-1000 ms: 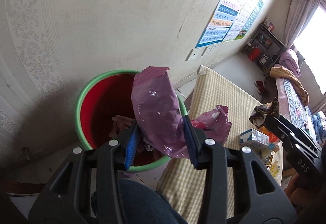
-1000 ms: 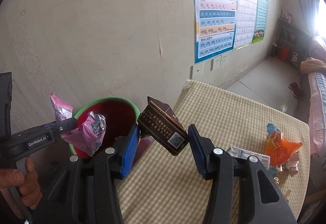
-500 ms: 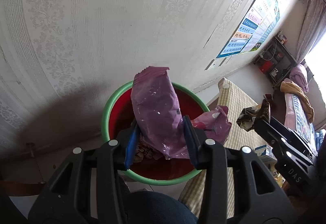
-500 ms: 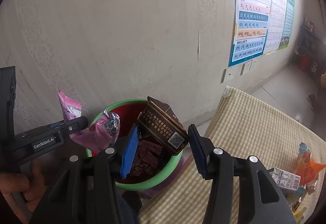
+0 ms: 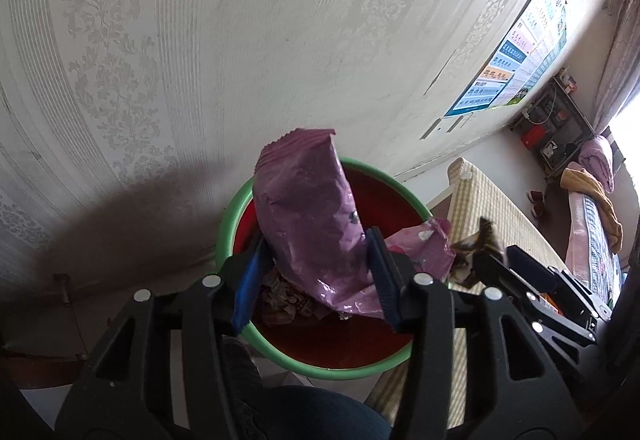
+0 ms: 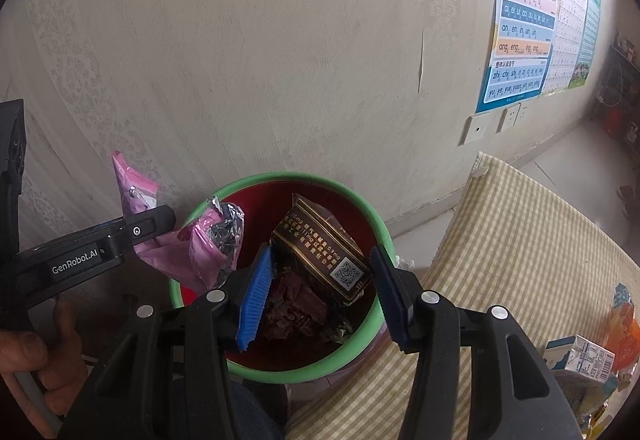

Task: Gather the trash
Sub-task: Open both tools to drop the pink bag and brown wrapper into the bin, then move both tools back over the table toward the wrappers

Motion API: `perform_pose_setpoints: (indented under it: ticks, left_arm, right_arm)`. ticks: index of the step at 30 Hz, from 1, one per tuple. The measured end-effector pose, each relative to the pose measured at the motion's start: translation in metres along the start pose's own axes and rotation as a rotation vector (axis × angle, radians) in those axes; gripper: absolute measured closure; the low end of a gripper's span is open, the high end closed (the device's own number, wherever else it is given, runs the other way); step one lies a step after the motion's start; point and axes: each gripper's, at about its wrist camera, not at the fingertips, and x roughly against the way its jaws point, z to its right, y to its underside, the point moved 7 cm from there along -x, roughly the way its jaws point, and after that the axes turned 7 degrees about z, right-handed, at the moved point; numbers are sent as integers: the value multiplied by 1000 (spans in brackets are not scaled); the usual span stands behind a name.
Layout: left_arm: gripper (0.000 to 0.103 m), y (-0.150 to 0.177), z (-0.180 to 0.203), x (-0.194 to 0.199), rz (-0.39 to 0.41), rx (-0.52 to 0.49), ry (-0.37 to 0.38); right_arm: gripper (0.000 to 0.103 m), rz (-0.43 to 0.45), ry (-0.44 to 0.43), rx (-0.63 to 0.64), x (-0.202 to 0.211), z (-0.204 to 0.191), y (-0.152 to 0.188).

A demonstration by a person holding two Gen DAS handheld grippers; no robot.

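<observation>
**Two grippers letting go of trash over a bin**

A person holds a gripper in each hand above a bin (image 6: 382, 236) with a green rim and red inside, which stands against a patterned wall beside a table (image 6: 532, 240) in a checked cloth. Both point steeply down at the bin's mouth, judged so that what they carry falls in.

The left gripper (image 5: 318, 272) has a crumpled purple snack bag (image 5: 308, 224) standing up between its blue-padded fingers. Its jaws are opening; the bag looks clear of the left pad, though whether the right pad touches it is hard to tell. The bag is glossy and creased, with a crimped top edge and a silvery lining.

The right gripper (image 6: 322, 288) has a dark brown cigarette pack (image 6: 320, 244) with gold print and a QR label, tilted over the bin. Its jaws are opening too, with a gap showing at both pads.

Brown wrappers already lie in the bin. A small milk carton (image 6: 580, 358) and an orange wrapper (image 6: 622, 324) remain on the table.
</observation>
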Motion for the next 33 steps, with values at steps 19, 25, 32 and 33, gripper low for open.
perform_pose_setpoints:
  ticks: [19, 25, 32, 33]
  left_arm:
    - [6, 8, 7, 21, 35, 7, 0]
    - [6, 20, 41, 26, 25, -32, 43]
    - [6, 41, 89, 32, 10, -93, 97]
    - [6, 44, 95, 32, 8, -101, 103]
  right_arm:
    - [15, 10, 67, -68, 42, 35, 20]
    - [15, 28, 120, -112, 75, 66, 35]
    - [15, 60, 197, -175, 114, 106, 53]
    - [15, 65, 207, -184, 119, 112, 55]
